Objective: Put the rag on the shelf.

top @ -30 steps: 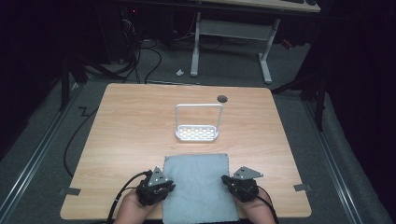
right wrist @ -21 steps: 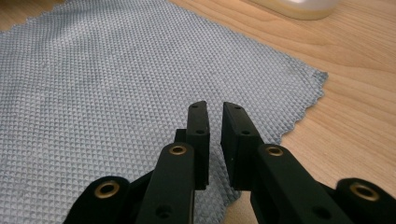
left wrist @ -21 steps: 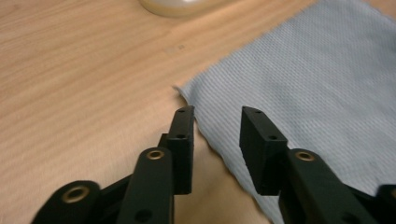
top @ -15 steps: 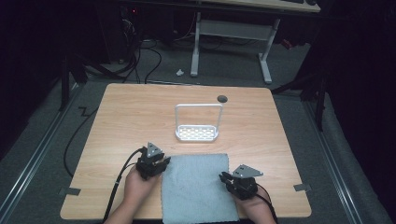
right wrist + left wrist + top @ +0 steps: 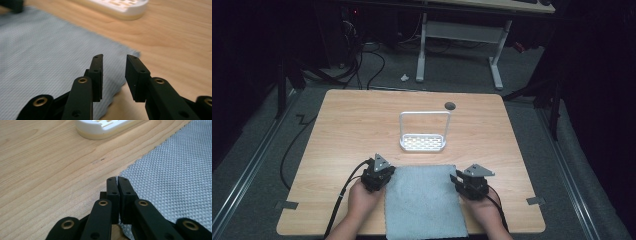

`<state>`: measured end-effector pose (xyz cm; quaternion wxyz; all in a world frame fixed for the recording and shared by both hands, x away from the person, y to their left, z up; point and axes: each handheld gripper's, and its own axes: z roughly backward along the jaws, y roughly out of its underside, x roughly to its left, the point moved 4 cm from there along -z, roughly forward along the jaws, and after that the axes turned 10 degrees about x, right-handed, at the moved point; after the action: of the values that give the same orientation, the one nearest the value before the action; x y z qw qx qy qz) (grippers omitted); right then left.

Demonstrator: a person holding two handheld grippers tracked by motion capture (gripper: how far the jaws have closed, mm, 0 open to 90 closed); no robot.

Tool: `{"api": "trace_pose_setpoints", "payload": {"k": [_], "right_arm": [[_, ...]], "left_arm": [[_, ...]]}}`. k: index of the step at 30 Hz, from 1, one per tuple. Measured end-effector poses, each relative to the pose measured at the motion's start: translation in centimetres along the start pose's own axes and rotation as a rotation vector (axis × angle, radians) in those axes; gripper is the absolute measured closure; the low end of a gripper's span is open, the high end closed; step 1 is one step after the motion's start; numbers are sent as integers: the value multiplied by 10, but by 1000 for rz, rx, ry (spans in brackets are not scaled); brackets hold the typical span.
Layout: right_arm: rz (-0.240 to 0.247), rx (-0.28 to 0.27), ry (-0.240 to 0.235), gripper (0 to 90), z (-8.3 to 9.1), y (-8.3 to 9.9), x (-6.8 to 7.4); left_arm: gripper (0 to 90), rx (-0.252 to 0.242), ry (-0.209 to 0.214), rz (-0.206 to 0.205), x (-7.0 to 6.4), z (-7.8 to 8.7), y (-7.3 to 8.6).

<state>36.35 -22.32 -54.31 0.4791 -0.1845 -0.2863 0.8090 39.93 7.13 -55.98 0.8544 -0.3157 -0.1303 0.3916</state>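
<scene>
1. A grey cloth (image 5: 424,201) lies flat on the near half of the wooden counter (image 5: 352,125), its near edge at the counter's front edge.
2. The left gripper (image 5: 117,182) sits at the cloth's far left corner, its fingers (image 5: 111,187) pressed together, with cloth edge at their base; whether they pinch it I cannot tell.
3. The right gripper (image 5: 113,62) is over the cloth's far right corner, fingers (image 5: 135,72) narrowly parted, holding nothing.
4. A white rack (image 5: 423,142) stands just beyond the cloth.

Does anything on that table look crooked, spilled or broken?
Nothing stands out. The grey cloth lies flat, overhanging the near table edge slightly; the white rack stands upright and looks intact.
</scene>
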Motion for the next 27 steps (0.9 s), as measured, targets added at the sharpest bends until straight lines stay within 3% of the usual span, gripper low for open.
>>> {"api": "trace_pose_setpoints", "payload": {"k": [1, 2, 10, 13, 15, 16, 20, 27], "right_arm": [[-46, 19, 8, 650, -9, -7, -9], [-59, 24, 8, 631, -12, -10, -12], [-52, 92, 27, 629, -28, -16, -14], [-61, 88, 18, 649, -28, -16, -16], [-53, 78, -10, 708, -29, -17, -15], [-53, 78, -10, 708, -29, -17, -15], [-29, 63, -19, 863, -30, -17, -8], [-31, 39, -22, 890, -30, -16, -6]], "left_arm": [[880, 1, 4, 1, 1, 0, 0], [880, 1, 4, 1, 1, 0, 0], [879, -2, 20, 18, 2, 0, 0], [879, -2, 22, 21, 2, 0, 0], [879, -2, 25, 23, 3, 0, 0], [879, -1, 26, 23, 3, 0, 0], [879, 2, 32, 25, 4, 1, 1], [881, -10, 40, 38, 5, 3, 1]]}}
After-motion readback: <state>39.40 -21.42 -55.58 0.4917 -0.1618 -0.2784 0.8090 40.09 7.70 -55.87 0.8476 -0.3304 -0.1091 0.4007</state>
